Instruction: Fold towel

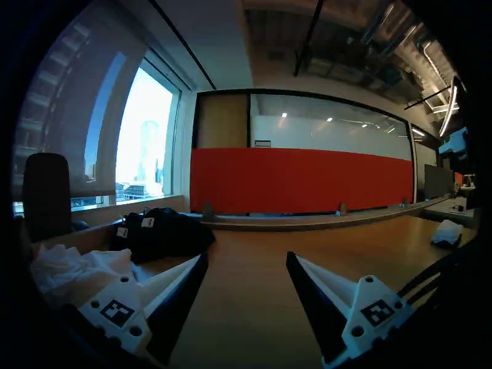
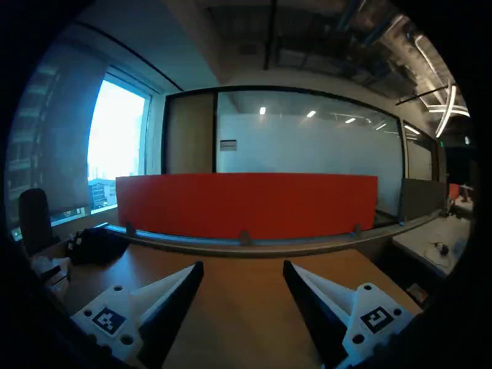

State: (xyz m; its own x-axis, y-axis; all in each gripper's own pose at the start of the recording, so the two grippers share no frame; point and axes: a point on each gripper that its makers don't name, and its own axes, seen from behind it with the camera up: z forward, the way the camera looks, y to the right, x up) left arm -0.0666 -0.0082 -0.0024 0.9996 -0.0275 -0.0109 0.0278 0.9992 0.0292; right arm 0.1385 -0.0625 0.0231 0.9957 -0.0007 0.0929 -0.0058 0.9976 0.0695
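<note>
While your left gripper point(image 1: 246, 254) and right gripper point(image 2: 243, 263) both hang spread wide, the crumpled towel point(image 1: 71, 270) sits just outside the left one's left finger point(image 1: 175, 292).

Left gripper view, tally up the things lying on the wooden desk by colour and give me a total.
White: 2, a crumpled cloth heap and a small cloth bundle
Black: 1, a fabric pile with white tags
Total: 3
</note>
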